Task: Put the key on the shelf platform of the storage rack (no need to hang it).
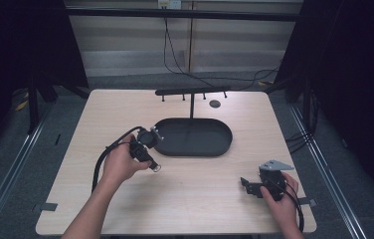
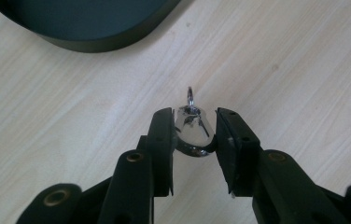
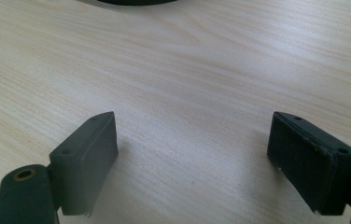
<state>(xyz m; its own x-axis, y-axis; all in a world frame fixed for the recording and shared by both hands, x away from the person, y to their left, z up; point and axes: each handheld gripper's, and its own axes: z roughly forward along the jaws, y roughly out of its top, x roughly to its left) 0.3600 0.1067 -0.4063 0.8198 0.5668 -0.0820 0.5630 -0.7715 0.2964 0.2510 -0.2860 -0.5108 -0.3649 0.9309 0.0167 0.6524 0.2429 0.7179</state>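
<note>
Bell [image 2: 193, 130], small and shiny, is clamped between the left gripper's [image 2: 194, 133] jaws mid-frame, its long axis pointing up-frame, ring loop on top, above the table [image 2: 71, 116]. Right gripper's [image 3: 192, 158] jaws stand apart.

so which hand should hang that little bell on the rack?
Left. Its gripper already pinches the bell, right beside the rack's tray. The right gripper sits open and empty near the table's front edge.

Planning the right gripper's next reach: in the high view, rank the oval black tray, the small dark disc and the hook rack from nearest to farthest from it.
1. Oval black tray, mid-table, up-left of the right gripper.
2. Small dark disc, behind the tray.
3. Hook rack, far edge; a close call with the disc.
</note>
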